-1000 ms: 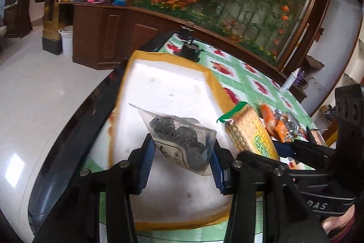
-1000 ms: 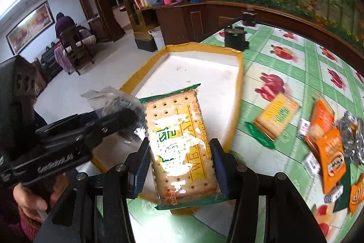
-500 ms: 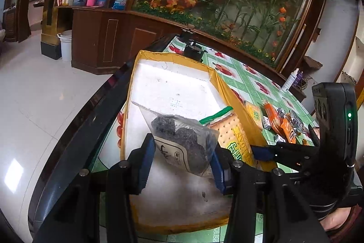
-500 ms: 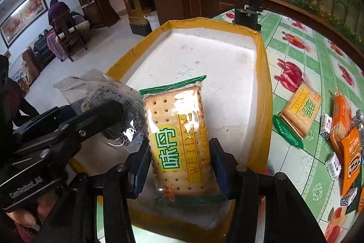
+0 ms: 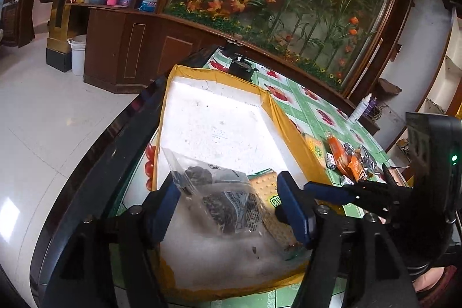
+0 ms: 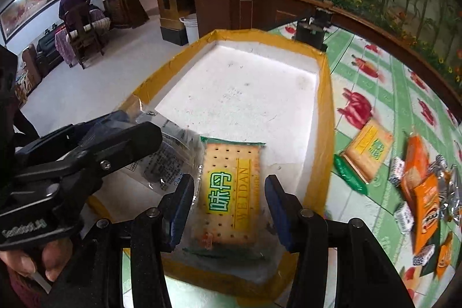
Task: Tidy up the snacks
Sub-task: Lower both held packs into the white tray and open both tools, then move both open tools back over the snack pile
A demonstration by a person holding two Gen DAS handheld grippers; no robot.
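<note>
Seated person [image 6: 75, 8] in right view only, loose snacks [image 6: 415, 186]

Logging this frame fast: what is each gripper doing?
Left gripper: open around the clear bag of dark snacks.
Right gripper: open around the cracker pack.

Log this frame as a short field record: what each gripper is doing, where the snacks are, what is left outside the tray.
left gripper: open around clear bag of dark snacks, which lies in the tray
right gripper: open, cracker pack lying between its fingers
tray: white foam, yellow-taped rim, holds both items
left outside: second cracker pack, orange packets on the green tablecloth
</note>
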